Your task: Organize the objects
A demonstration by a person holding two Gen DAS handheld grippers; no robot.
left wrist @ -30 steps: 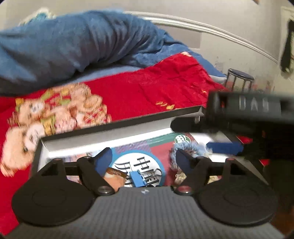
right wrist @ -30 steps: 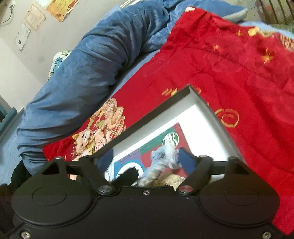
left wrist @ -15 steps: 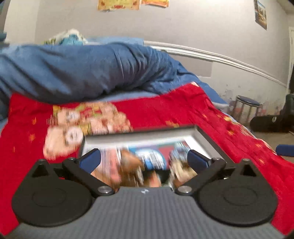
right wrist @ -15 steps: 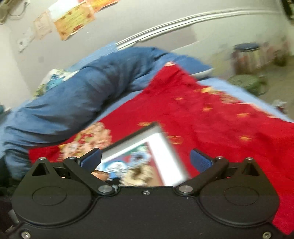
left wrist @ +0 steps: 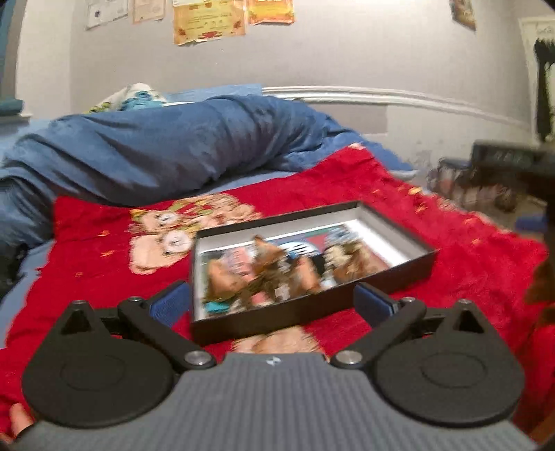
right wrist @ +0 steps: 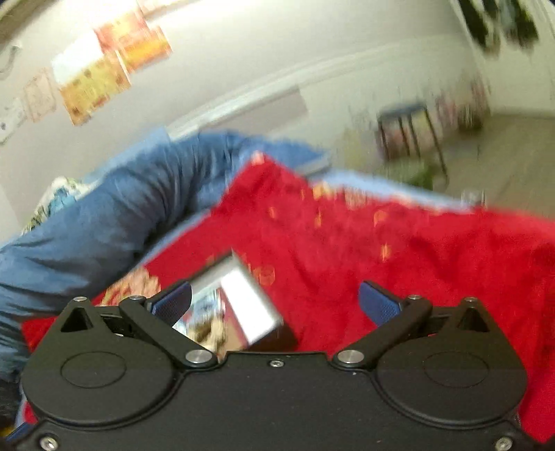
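In the lower half of the frame the left gripper (left wrist: 272, 300) stands wide apart with nothing between its blue pads (left wrist: 170, 301), raised above a red blanket (left wrist: 347, 184) printed with cartoon bears. Just beyond the pads, at centre frame, a shallow black box (left wrist: 399, 269) with a pale inner wall lies on the blanket, filled with small brown and colourful items too blurred to name. A rumpled blue duvet (left wrist: 166, 145) crosses the upper left, paper sheets (left wrist: 210, 20) hang on the wall along the top edge, and the right gripper (left wrist: 510, 159) shows as a dark blur at the right edge.
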